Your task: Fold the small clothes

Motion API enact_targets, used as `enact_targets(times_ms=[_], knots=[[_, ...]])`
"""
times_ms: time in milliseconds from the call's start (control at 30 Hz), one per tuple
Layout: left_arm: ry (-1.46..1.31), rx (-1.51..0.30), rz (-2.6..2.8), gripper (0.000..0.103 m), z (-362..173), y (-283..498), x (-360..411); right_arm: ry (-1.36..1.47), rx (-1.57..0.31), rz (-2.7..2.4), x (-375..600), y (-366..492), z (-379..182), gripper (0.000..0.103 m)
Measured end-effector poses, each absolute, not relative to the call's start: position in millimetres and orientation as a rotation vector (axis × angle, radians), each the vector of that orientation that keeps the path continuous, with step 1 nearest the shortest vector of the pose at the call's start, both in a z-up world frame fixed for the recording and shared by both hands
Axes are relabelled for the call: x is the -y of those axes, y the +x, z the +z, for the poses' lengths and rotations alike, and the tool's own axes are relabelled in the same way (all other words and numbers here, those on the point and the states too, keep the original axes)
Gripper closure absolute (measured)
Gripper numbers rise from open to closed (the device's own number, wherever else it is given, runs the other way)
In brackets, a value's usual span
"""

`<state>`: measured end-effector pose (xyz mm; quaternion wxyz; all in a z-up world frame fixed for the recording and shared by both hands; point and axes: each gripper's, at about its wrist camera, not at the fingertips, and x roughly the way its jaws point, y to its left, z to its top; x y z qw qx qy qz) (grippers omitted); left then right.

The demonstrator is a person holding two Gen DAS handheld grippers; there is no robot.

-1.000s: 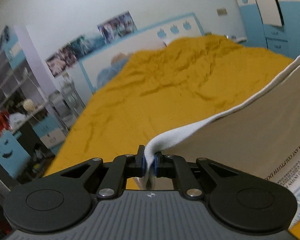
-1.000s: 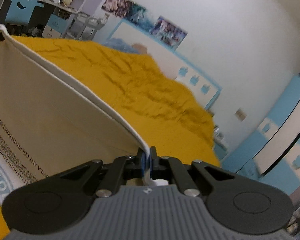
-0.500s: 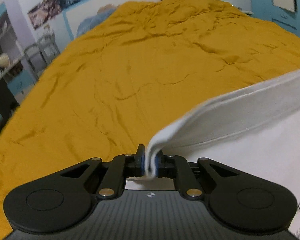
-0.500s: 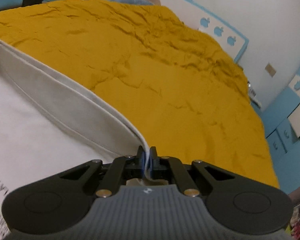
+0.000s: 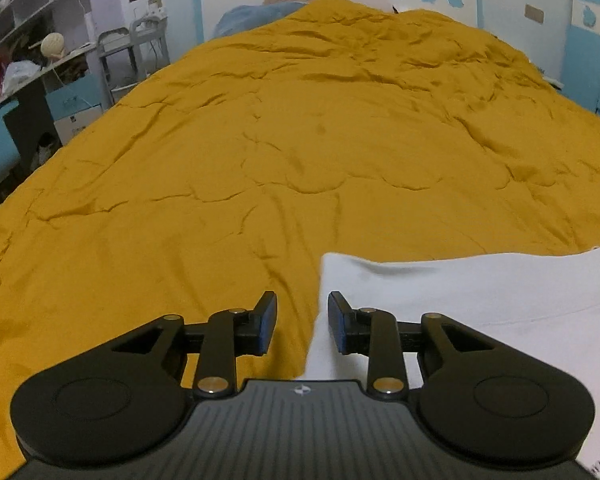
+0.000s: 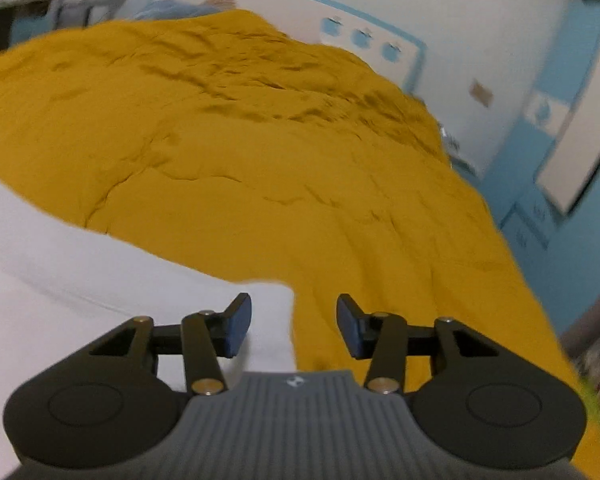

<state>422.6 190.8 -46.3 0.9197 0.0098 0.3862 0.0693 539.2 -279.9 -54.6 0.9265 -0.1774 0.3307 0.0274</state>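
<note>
Left wrist view: the left gripper (image 5: 302, 322) has its fingers (image 5: 266, 322) apart and opening, clamping nothing, above the corner of the white garment (image 5: 460, 296) lying flat on the yellow bed (image 5: 300, 140). Right wrist view shows the right gripper (image 6: 294, 326) opening likewise over the garment's other corner.

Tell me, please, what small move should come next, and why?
Probably draw both tools back. The left tool and right tool are opening, their pads press nothing, and the white shirt lies flat on the yellow bedcover.
</note>
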Motion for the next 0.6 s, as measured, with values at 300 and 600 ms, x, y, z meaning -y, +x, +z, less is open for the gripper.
enact_targets(times_ms=[300,600], knots=[[0.019,-0.821,0.089,0.057,0,362,-184,-0.129,-0.823,0.149,312,462,-18,0.062],[-0.162,-0.891,0.107,0.039,-6,281,-200,0.007,-0.925,0.113,341,363,-18,0.059]])
